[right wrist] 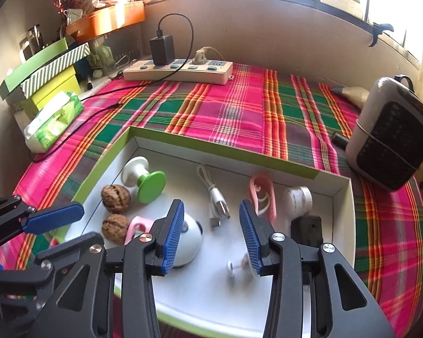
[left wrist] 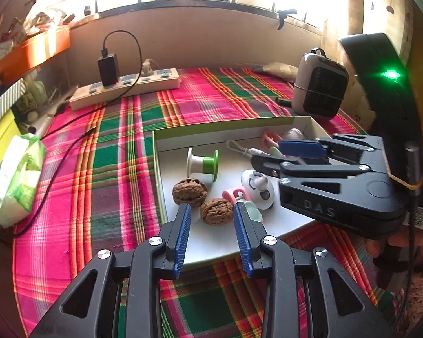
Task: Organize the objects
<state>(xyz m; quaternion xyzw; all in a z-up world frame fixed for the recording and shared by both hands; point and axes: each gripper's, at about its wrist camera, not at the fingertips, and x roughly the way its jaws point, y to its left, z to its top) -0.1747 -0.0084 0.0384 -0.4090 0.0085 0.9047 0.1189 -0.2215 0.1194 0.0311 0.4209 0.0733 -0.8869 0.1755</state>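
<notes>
A shallow white box with a green rim (left wrist: 157, 163) (right wrist: 234, 152) lies on the plaid cloth. In it are two walnuts (left wrist: 189, 192) (right wrist: 116, 198), a green and white spool (left wrist: 204, 164) (right wrist: 143, 180), a white round toy (left wrist: 257, 191) (right wrist: 188, 242), pink clips (right wrist: 263, 194), a white USB cable (right wrist: 215, 197), a small white jar (right wrist: 297, 195) and a black block (right wrist: 307, 229). My left gripper (left wrist: 212, 211) is open and empty, its fingertips either side of the near walnut (left wrist: 216, 211). My right gripper (right wrist: 211, 208) is open and empty over the box middle; it also shows in the left wrist view (left wrist: 270, 155).
A white power strip (left wrist: 126, 87) (right wrist: 180, 70) with a black charger and cable lies at the back. A small heater (left wrist: 319, 87) (right wrist: 391, 135) stands at the right. A tissue pack (left wrist: 17, 180) (right wrist: 53, 121) and stacked green boxes (right wrist: 42, 79) are at the left.
</notes>
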